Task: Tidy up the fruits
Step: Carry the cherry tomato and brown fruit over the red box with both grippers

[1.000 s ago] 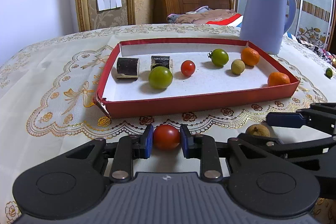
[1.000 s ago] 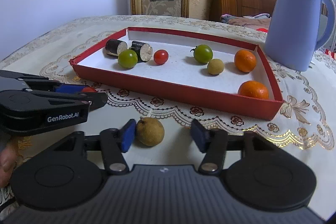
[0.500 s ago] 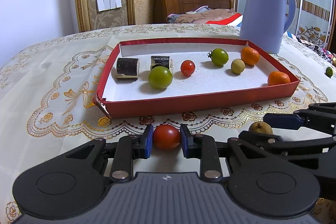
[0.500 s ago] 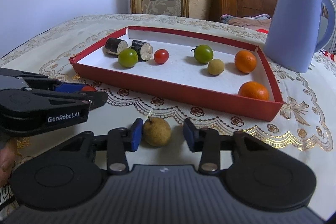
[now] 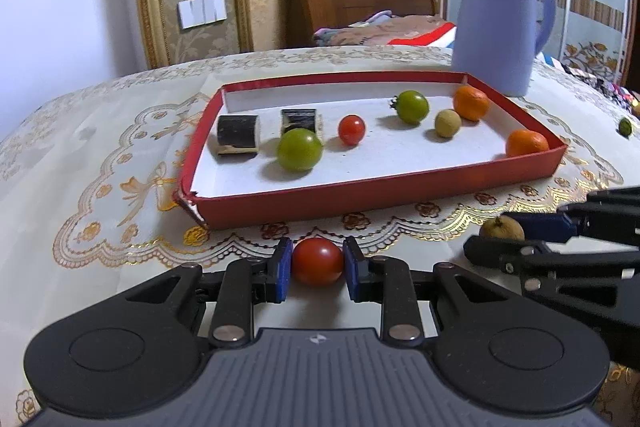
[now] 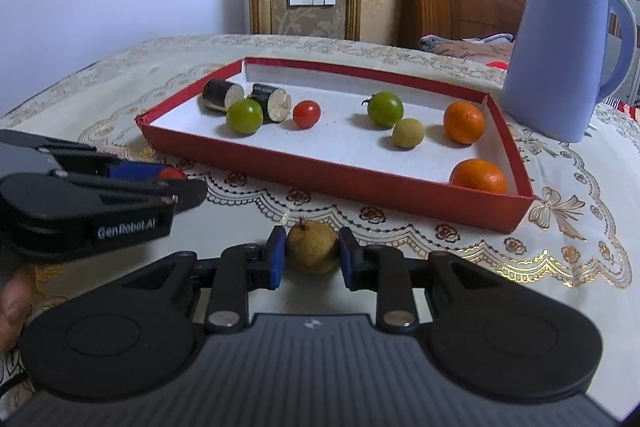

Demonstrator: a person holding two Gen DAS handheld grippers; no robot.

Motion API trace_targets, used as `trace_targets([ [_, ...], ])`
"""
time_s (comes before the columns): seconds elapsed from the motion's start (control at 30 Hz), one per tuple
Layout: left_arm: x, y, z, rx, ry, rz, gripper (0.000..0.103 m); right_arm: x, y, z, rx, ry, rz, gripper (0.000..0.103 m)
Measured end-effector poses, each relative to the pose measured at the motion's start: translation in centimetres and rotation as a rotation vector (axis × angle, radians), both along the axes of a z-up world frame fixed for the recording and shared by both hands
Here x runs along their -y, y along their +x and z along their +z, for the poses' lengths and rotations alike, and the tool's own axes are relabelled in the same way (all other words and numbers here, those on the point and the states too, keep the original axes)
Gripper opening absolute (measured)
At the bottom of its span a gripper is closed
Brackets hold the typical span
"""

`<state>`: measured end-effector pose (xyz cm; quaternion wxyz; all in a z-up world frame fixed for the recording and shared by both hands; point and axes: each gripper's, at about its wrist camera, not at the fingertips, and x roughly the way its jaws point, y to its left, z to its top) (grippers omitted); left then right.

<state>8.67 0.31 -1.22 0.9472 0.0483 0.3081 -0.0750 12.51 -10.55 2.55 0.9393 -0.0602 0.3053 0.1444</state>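
**Two fruits gripped in front of the red tray**

A red tomato [image 5: 317,260] is clamped between the blue pads of the left gripper [image 5: 316,269], and a brown longan [image 6: 312,246] is pinched by the right gripper [image 6: 311,257] — both fruits are held low over the embroidered tablecloth [image 5: 100,155], just before the red tray [image 5: 360,191]. Inside the tray, two dark cut pieces, two green tomatoes, a small red tomato, a pale longan and two oranges are seen. A blue kettle [image 6: 560,51] is placed behind the tray.
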Motion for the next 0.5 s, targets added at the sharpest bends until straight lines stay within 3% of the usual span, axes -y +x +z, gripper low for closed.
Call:
trace_targets([
  [0.1,0.5,-0.5,0.3,0.032,0.017,-0.015,0.026,0.3,-0.4,0.7,0.042,0.001,-0.011,0.026],
  [0.27,0.6,-1.2,2.0,0.109,-0.025,-0.038,0.026,1.2,0.0,2.6,0.096,0.012,-0.036,0.026],
  [0.5,0.8,1.5,3.9,0.098,-0.055,-0.004,0.026,1.9,3.9,3.7,0.081,0.019,-0.088,0.026],
])
